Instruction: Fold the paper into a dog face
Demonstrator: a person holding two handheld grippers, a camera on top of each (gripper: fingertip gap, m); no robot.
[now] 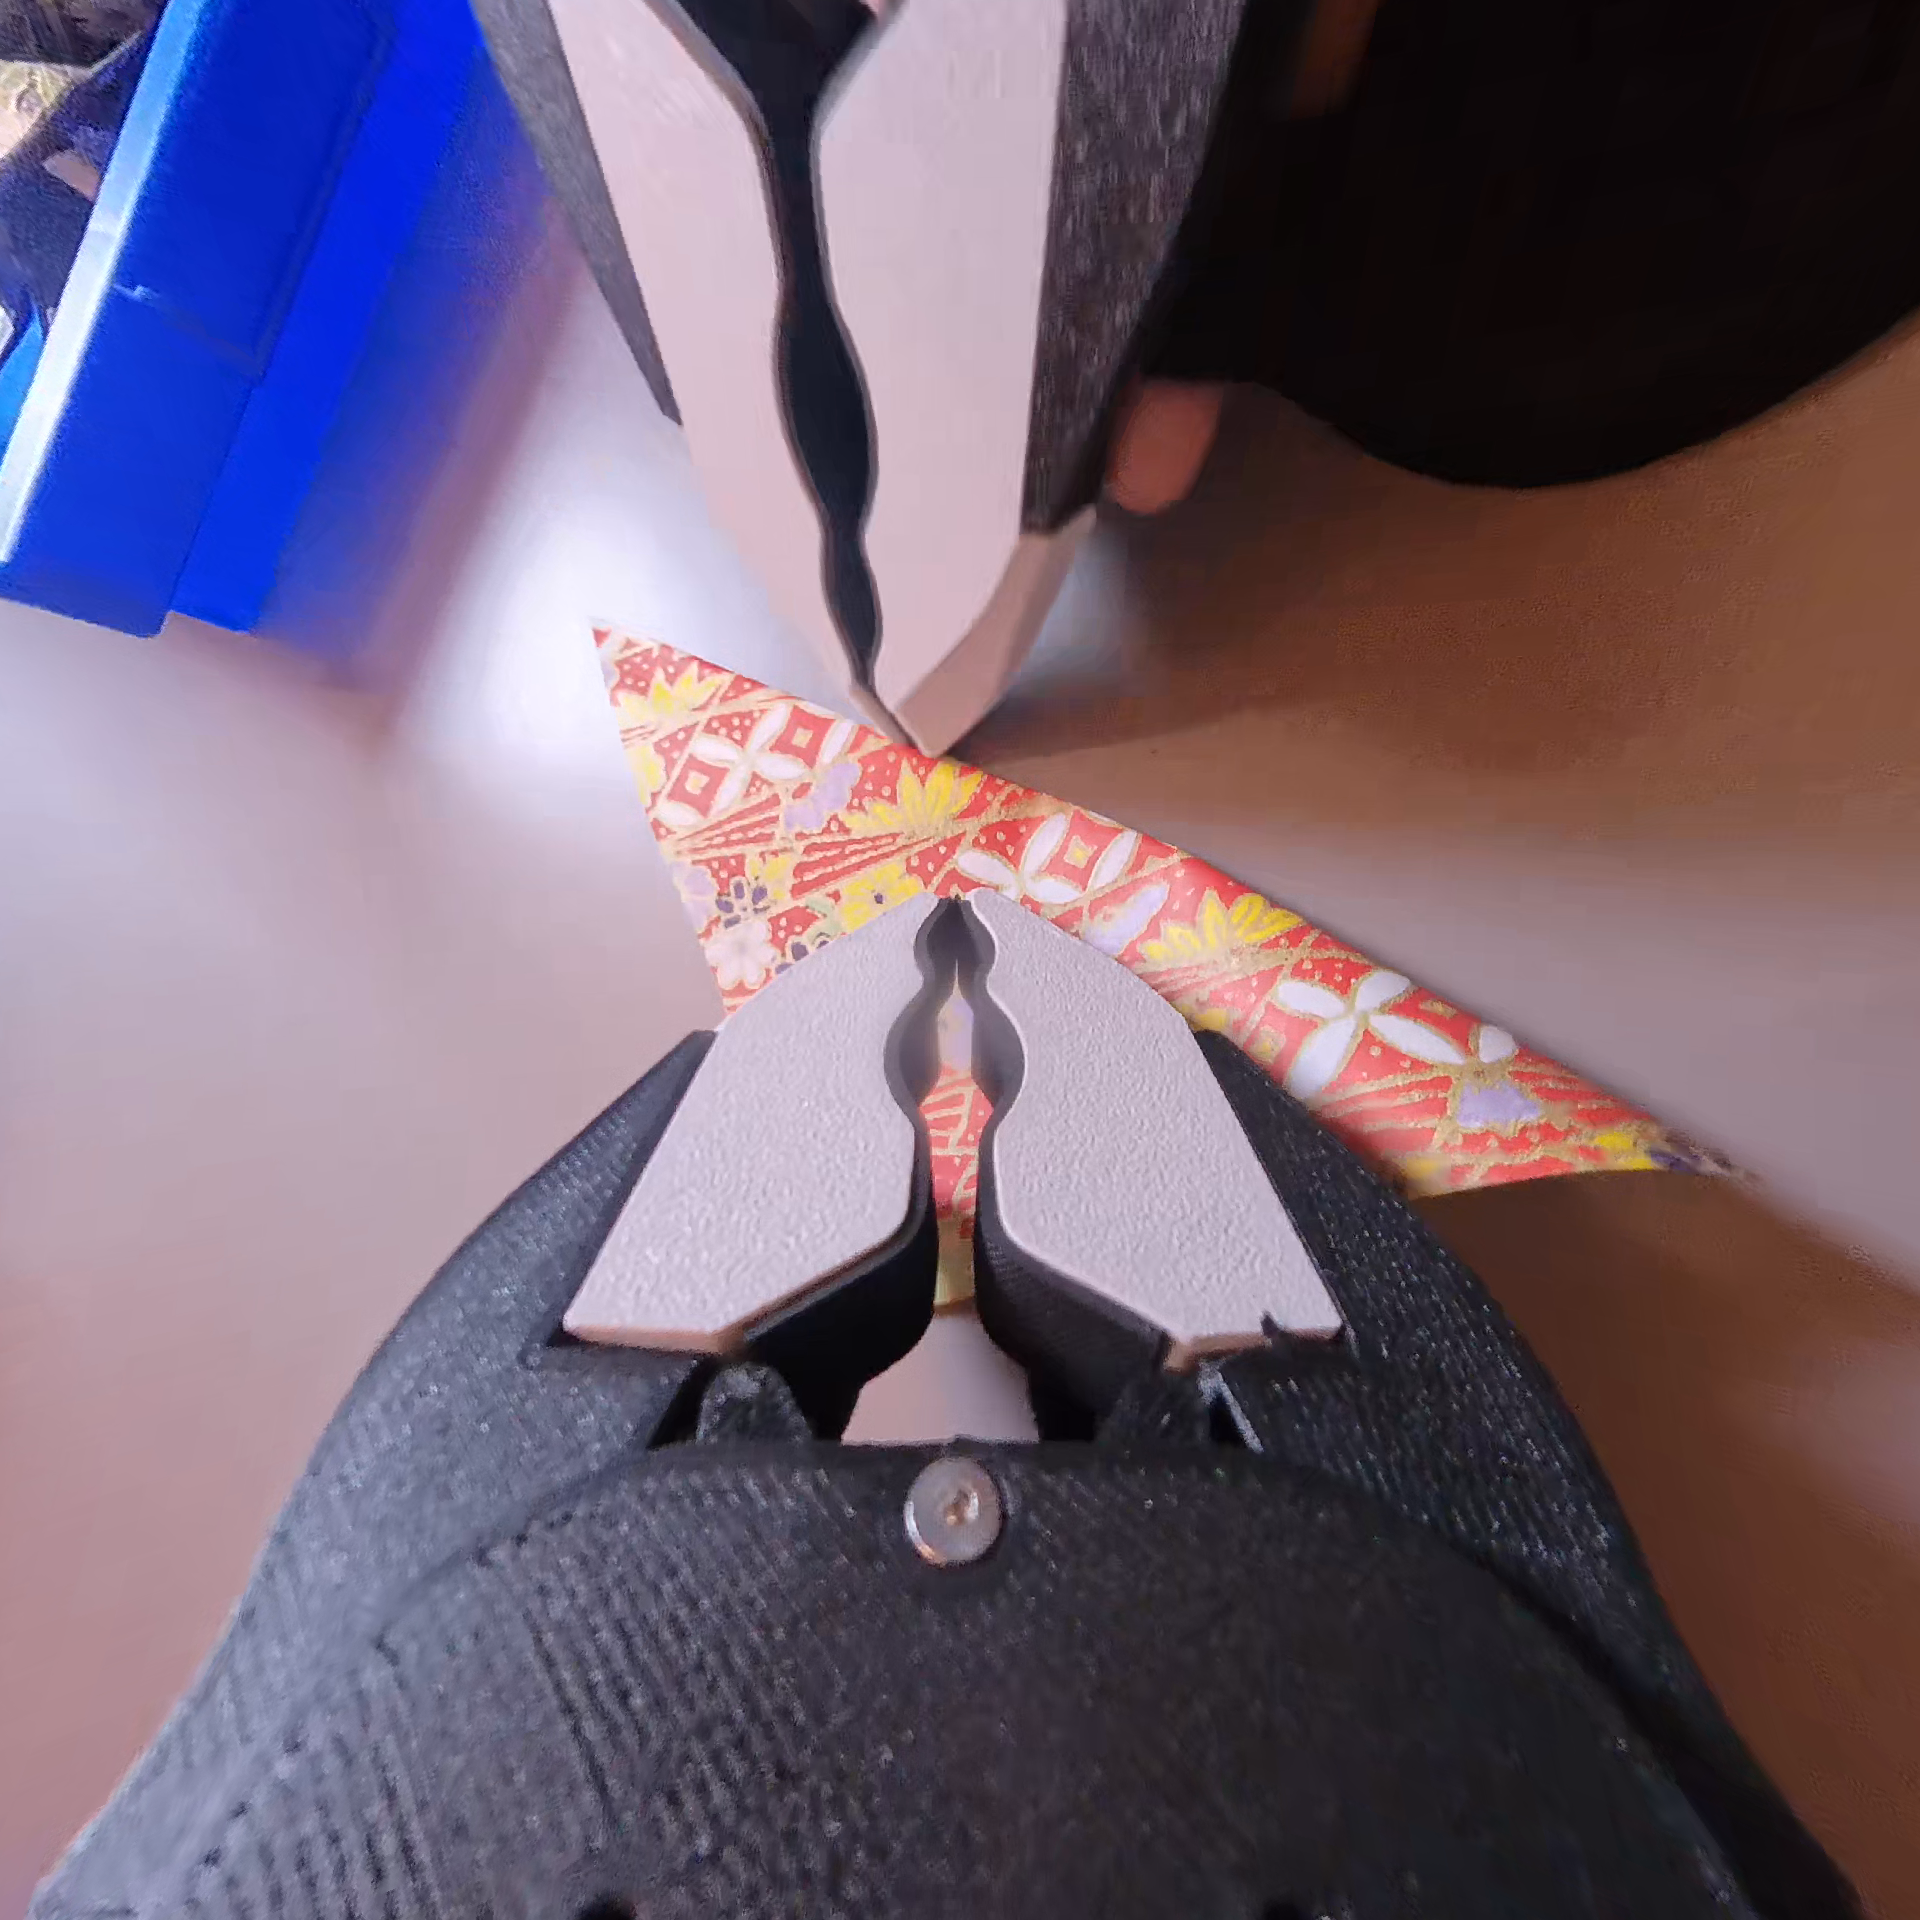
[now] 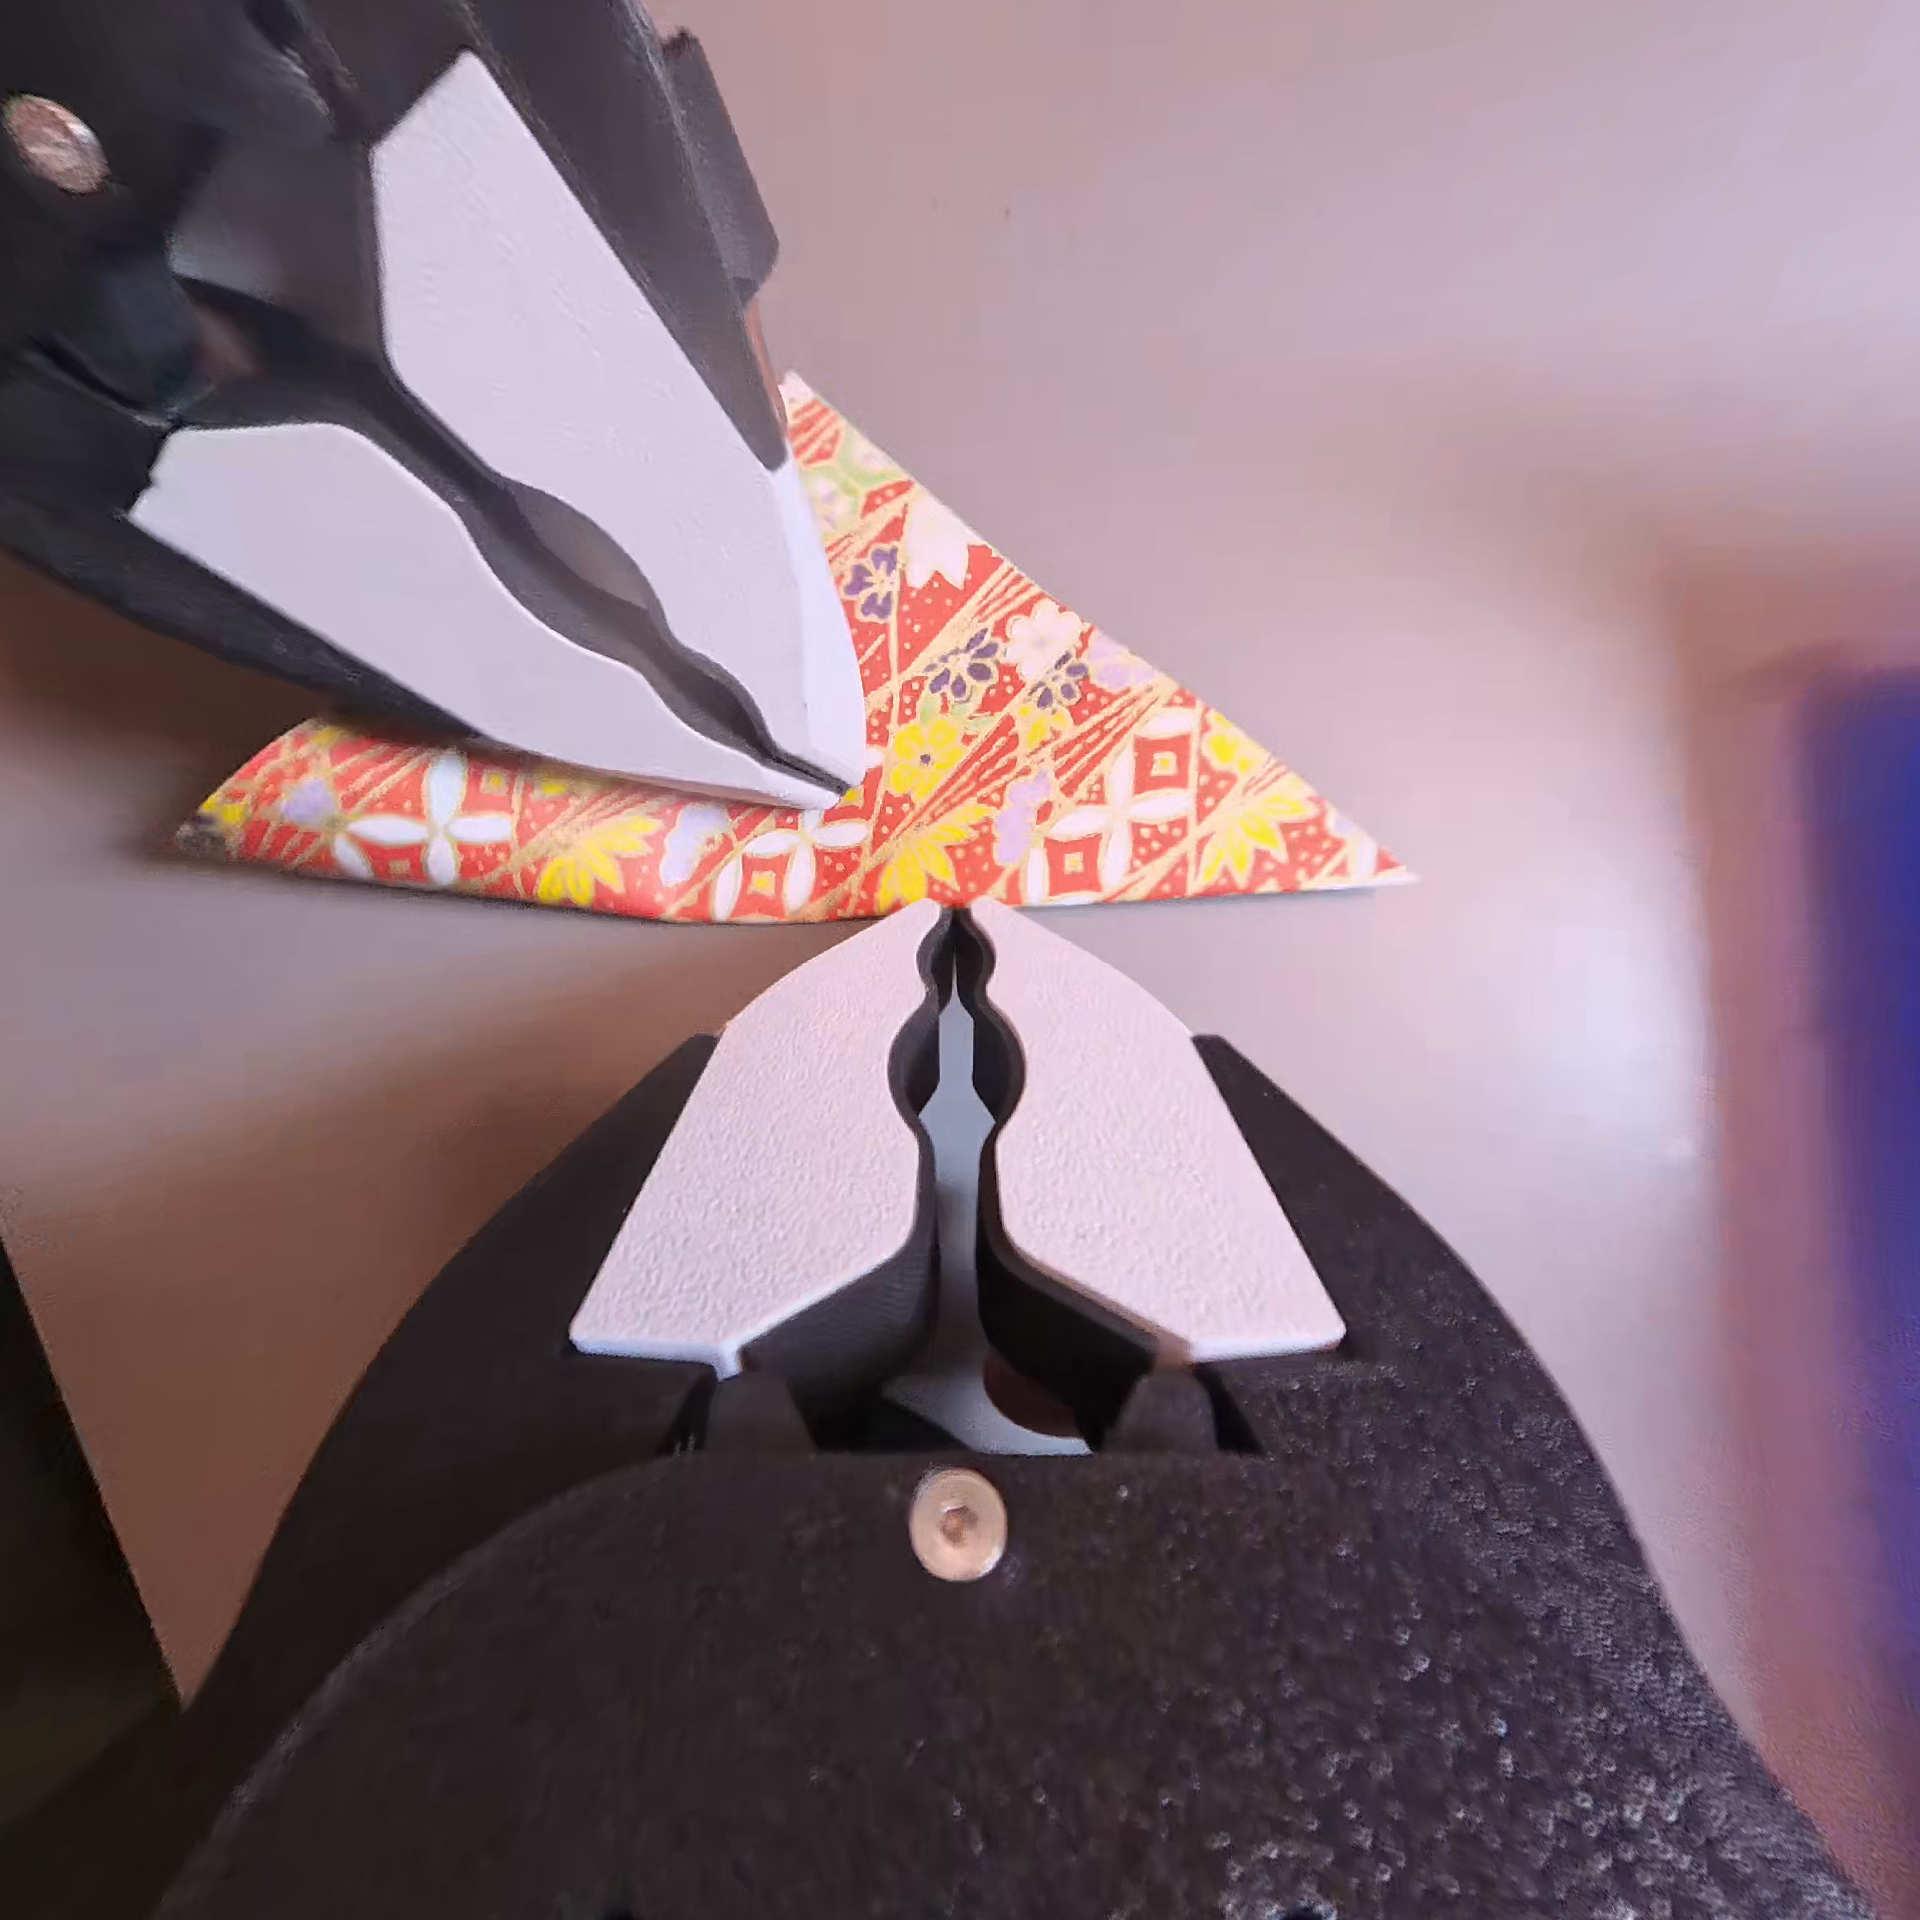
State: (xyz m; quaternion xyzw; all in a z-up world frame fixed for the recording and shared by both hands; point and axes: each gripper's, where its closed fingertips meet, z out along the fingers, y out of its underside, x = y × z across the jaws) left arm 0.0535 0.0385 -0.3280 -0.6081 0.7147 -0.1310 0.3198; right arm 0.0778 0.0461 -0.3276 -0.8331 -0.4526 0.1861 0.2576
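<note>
Jaws on both our grippers are closed and hold nothing. At far left sits a blue bin (image 1: 208, 312) on the counter (image 1: 260, 987). Our left gripper (image 1: 958, 906) presses its tip onto the paper (image 1: 831, 821), a red patterned triangle lying flat mid-counter. Our right gripper (image 2: 954, 914) touches the paper's long folded edge at its midpoint.

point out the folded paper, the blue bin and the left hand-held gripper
folded paper (image 2: 1091, 748): right wrist view, patterned top face
blue bin (image 1: 239, 343): left wrist view, side wall
left hand-held gripper (image 1: 958, 906): left wrist view, between its fingertips
</note>
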